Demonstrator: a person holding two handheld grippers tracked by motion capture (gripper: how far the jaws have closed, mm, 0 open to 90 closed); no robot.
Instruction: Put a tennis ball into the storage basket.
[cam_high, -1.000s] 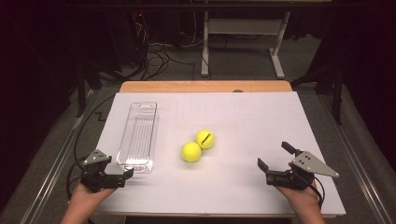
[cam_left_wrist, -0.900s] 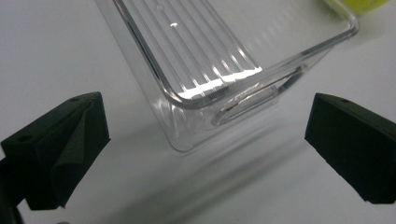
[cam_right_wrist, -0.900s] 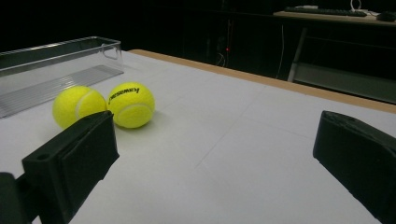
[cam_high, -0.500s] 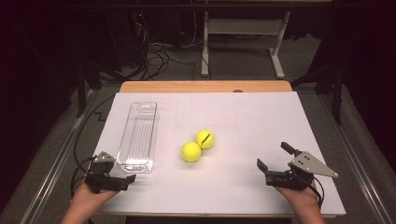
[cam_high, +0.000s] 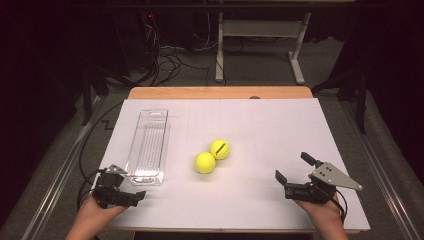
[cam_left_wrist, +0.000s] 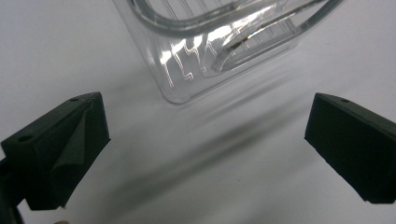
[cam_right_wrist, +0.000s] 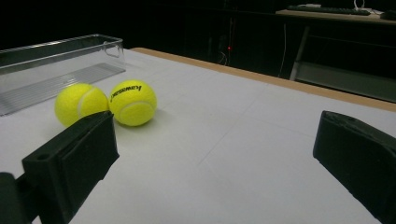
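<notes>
Two tennis balls, one clear bin, two grippers.
The tennis balls touch, ahead-left of the right gripper, jaws apart; the clear bin sits just ahead of the left gripper, jaws also apart.

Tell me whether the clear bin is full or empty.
Empty: the clear bin shows only its ribbed floor, and both tennis balls lie outside it on the table.

Tangled cables and desk frame beyond table.
</notes>
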